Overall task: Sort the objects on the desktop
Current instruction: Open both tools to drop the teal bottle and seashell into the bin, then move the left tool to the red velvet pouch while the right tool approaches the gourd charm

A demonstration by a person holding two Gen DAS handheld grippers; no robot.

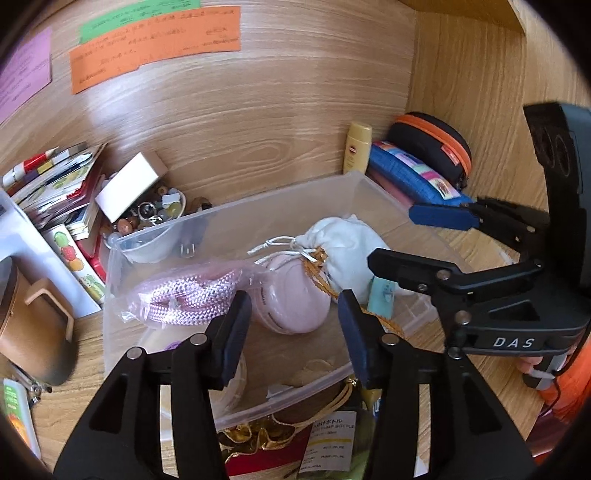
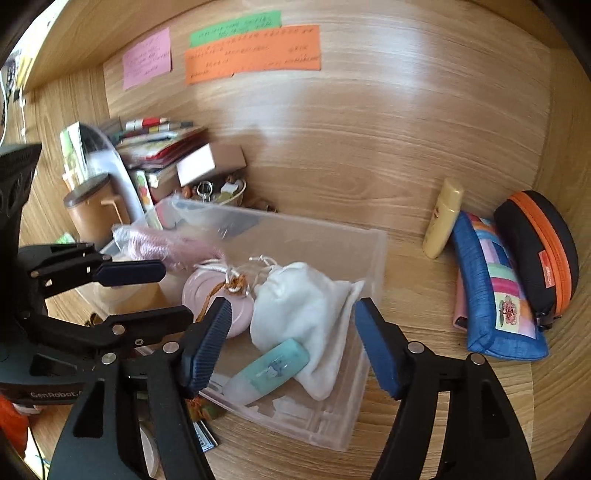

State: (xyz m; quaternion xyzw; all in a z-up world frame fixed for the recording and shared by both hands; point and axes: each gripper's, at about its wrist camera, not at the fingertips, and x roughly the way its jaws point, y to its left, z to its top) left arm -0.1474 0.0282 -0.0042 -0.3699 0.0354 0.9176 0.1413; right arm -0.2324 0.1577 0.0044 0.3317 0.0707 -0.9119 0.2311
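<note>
Now both over bin [image 2: 369, 280]: left gripper [image 1: 293, 325] open, empty; right gripper [image 2: 291, 343] open, empty above pouch [image 2: 303, 295]. Advice: lift clear slowly, avoid snagging cords, leave tube [image 2: 273, 365] undisturbed.

Clear plastic bin [image 2: 373, 258]; white cloth pouch [image 2: 303, 306]; wood-grain desk [image 2: 424, 406], smooth, slight sheen.

I see a clear plastic bin [image 2: 373, 258] holding a white drawstring pouch [image 2: 299, 306], a pale pink round case [image 2: 207, 291], a mint-green tube [image 2: 273, 365] and pink braided cord [image 1: 184, 299]. By the desk's back corner sit a yellow bottle [image 2: 443, 218], a blue pouch [image 2: 495, 295] with multicoloured patchwork, and a black case [image 2: 532, 251] with an orange zip. Orange [image 2: 255, 51], green [image 2: 236, 27] and pink [image 2: 147, 57] notes hang on wood grain.
</note>
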